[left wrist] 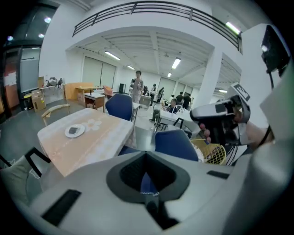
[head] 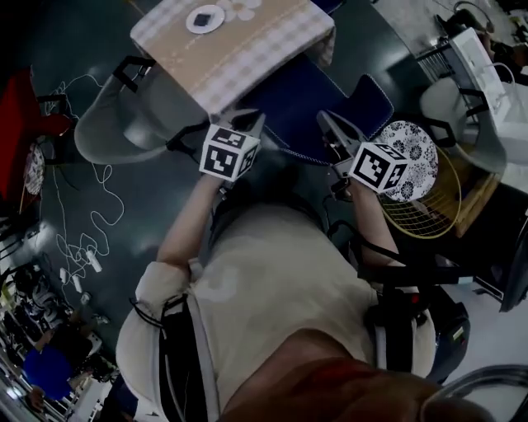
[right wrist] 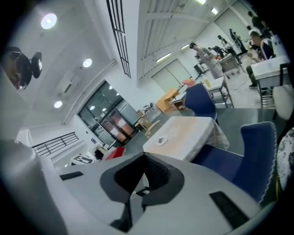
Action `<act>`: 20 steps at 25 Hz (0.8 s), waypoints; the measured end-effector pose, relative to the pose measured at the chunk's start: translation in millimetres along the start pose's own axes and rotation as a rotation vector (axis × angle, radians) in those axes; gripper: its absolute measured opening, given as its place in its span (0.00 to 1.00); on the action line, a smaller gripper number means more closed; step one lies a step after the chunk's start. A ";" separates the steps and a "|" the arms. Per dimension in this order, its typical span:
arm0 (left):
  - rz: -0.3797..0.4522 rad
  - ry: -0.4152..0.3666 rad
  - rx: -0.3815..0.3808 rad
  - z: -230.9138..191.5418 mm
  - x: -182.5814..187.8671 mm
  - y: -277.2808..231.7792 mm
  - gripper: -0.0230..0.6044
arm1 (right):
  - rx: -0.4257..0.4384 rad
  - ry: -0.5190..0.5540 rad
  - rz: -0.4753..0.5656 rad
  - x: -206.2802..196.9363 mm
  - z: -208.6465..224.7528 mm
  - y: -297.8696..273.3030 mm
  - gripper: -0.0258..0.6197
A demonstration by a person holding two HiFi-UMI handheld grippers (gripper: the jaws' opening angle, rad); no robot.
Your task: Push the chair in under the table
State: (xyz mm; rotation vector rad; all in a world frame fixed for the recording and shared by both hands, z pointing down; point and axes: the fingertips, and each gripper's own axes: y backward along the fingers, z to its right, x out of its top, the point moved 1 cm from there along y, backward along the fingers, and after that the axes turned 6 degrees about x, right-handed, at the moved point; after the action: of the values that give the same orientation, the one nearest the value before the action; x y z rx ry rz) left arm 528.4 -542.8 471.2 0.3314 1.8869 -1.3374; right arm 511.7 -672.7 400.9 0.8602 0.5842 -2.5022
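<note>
The blue chair point(head: 318, 111) stands at the near side of the table point(head: 247, 49), its seat partly under the beige checked cloth and its backrest point(head: 369, 103) toward me. A white plate point(head: 205, 18) lies on the table. My left gripper point(head: 250, 124) hangs shut above the chair's left side, with nothing in it. My right gripper point(head: 327, 125) is also shut and empty, over the seat near the backrest. In the left gripper view the shut jaws point(left wrist: 147, 153) point at the chair point(left wrist: 174, 144) and table point(left wrist: 87, 137). From the right gripper point(right wrist: 143, 156) I see the table point(right wrist: 183, 133) and chair point(right wrist: 248, 156).
A grey chair point(head: 115, 124) stands left of the table. A yellow wire chair with a patterned cushion point(head: 412, 157) is close on the right, a white chair point(head: 462, 115) beyond it. White cable point(head: 91, 206) trails over the dark floor. Another blue chair point(left wrist: 120, 106) is across the table.
</note>
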 end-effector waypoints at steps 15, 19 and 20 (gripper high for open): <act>0.159 0.186 0.056 -88.4 -53.3 158.1 0.05 | 0.253 0.043 -0.195 -102.1 -161.8 -112.7 0.06; 0.178 0.202 0.062 -112.9 -78.8 191.5 0.05 | 0.283 0.057 -0.200 -127.7 -202.8 -132.7 0.06; 0.184 0.206 0.058 -117.8 -86.4 200.2 0.05 | 0.288 0.064 -0.200 -136.0 -213.2 -136.2 0.06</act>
State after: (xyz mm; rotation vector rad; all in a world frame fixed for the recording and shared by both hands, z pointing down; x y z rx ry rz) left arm 654.4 -337.3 413.4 0.6783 1.9336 -1.2753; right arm 638.6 -417.0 369.5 1.0334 0.3480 -2.7962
